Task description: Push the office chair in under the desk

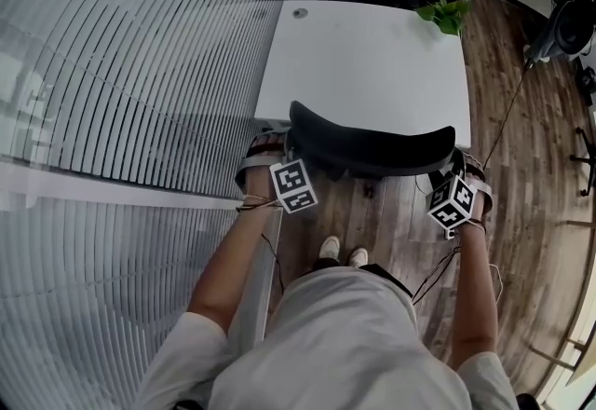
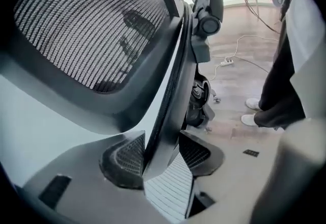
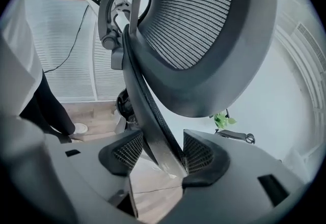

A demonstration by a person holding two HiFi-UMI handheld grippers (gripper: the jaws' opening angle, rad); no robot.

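Clamping my left gripper (image 2: 160,151) onto the backrest rim of the office chair (image 1: 372,149), I keep my right gripper (image 3: 155,154) parted, with the rim between its pads and against one. The backrest meets the near edge of the desk (image 1: 372,63); a plant (image 1: 445,14) sits at its far corner.

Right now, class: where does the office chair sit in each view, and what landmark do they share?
Head view: office chair centre, at desk edge.
Left gripper view: office chair upper left, edge between jaws.
Right gripper view: office chair upper right, edge between jaws.
Shared landmark: person's white shoes.
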